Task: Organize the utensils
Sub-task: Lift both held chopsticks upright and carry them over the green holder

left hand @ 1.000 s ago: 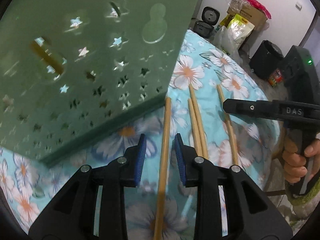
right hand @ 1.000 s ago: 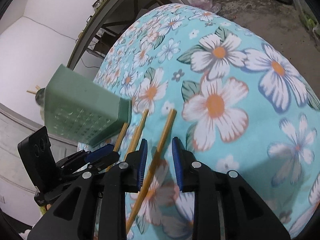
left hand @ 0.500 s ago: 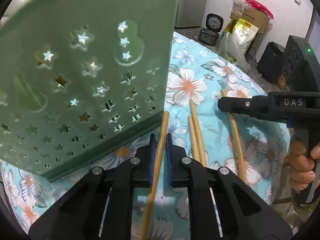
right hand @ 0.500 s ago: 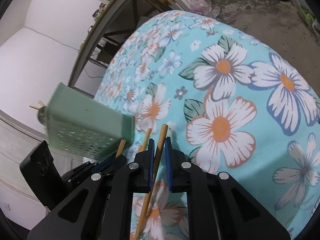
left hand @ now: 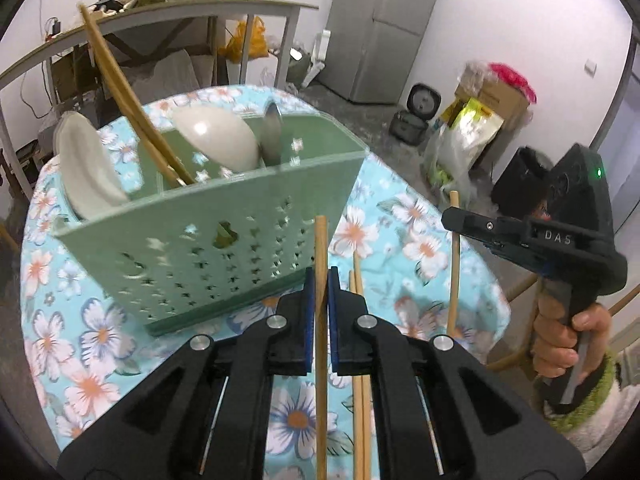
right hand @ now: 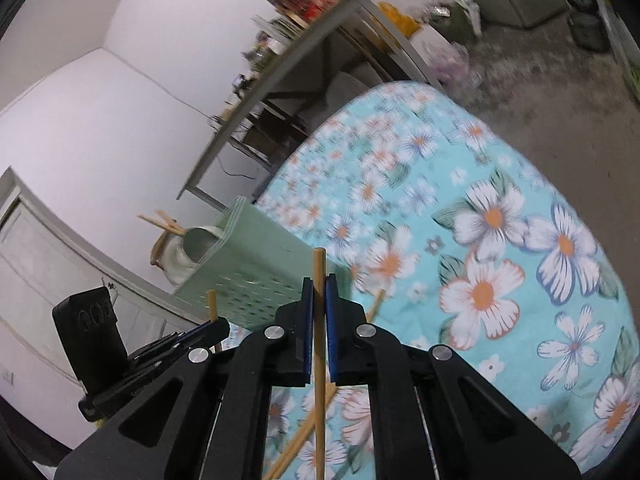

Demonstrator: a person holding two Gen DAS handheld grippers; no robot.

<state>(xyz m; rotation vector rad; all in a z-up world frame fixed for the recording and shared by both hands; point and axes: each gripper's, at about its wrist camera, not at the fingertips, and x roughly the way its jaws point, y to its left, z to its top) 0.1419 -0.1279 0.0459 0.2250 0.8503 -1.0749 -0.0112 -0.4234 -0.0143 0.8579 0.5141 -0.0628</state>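
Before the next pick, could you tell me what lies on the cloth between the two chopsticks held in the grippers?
In the left wrist view, two chopsticks lie side by side on the tablecloth, between the left gripper's chopstick and the right gripper's chopstick.

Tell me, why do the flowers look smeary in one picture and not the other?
Right wrist view: motion blur smears the far cloth and shelf, while the gripper and its chopstick stay sharp. Left wrist view: the basket is mostly crisp; fisheye bends the edges.
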